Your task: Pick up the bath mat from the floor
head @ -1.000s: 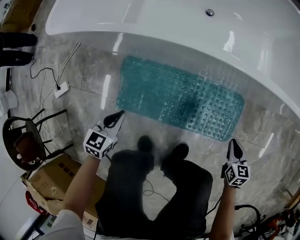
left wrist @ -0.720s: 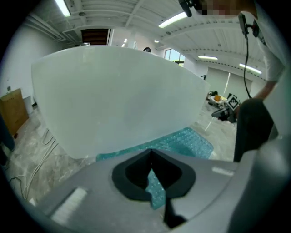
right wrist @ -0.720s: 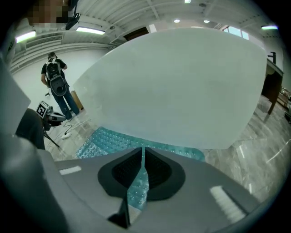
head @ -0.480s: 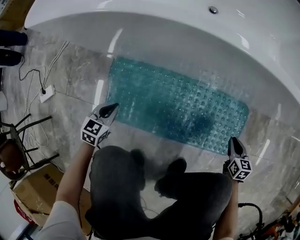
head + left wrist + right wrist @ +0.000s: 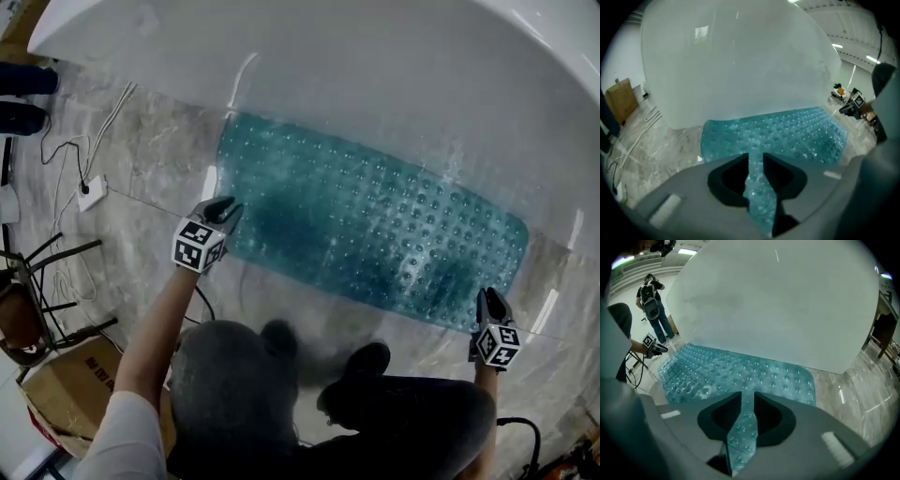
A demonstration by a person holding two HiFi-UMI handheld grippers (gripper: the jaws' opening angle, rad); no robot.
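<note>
The teal studded bath mat (image 5: 375, 225) lies flat on the marble floor against the white bathtub (image 5: 375, 75). My left gripper (image 5: 225, 204) sits at the mat's near left corner, and my right gripper (image 5: 489, 295) at its near right corner. In the left gripper view the jaws of the left gripper (image 5: 756, 157) are opening, a narrow gap apart, with the mat (image 5: 787, 136) showing in the gap. The right gripper (image 5: 747, 397) is opening too, with the mat (image 5: 740, 371) filling its narrow gap. I see neither pair of pads pressing on the mat.
The tub wall (image 5: 740, 61) rises right behind the mat. White cables and a power strip (image 5: 91, 192) lie on the floor at left, near a dark chair (image 5: 28, 300) and a cardboard box (image 5: 66, 394). My feet (image 5: 370, 361) stand just short of the mat. Another person (image 5: 651, 301) stands beyond it.
Both grippers have moved forward and down from the air to the mat's near corners. The view has dropped closer to the floor, and the mat fills more of it.
</note>
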